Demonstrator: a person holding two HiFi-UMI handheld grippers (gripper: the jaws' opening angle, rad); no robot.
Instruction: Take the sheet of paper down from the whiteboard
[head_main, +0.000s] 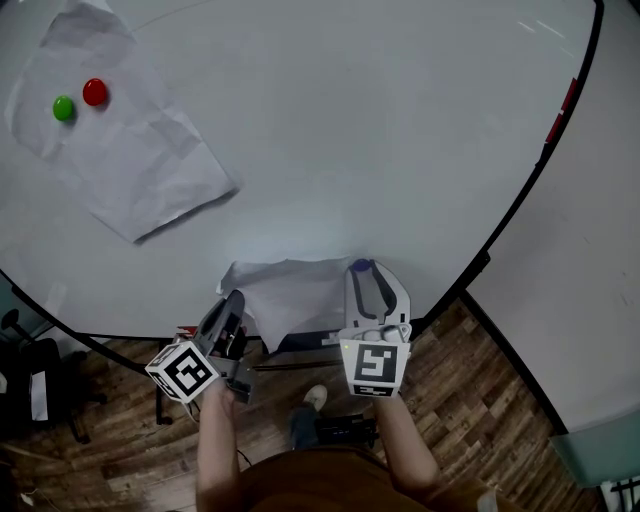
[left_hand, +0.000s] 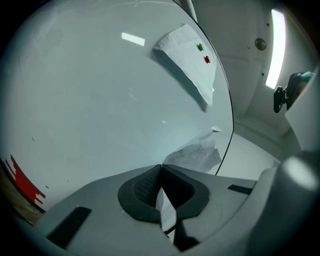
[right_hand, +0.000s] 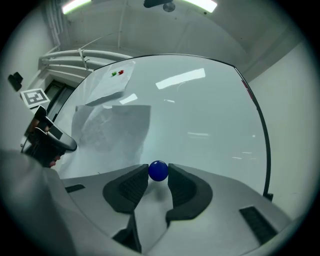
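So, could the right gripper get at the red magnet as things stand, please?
Probably not yet: the right gripper is shut on the blue magnet, and the red magnet sits far across the whiteboard.

The lower sheet of paper (head_main: 290, 290) is partly hidden at 6 o'clock by the left tongs (head_main: 235, 300). The whiteboard (head_main: 350, 120) is cut off at 12 o'clock.

Cool, even light comes from ceiling strip lamps (right_hand: 200, 5), which mirror as bright bars on the glossy whiteboard (right_hand: 210, 125) near its upper edge. Both gripper views show fisheye distortion, bowing the board's edge and fading to black at the corners. The head view is dimmer, with the floor (head_main: 470, 400) in shadow.
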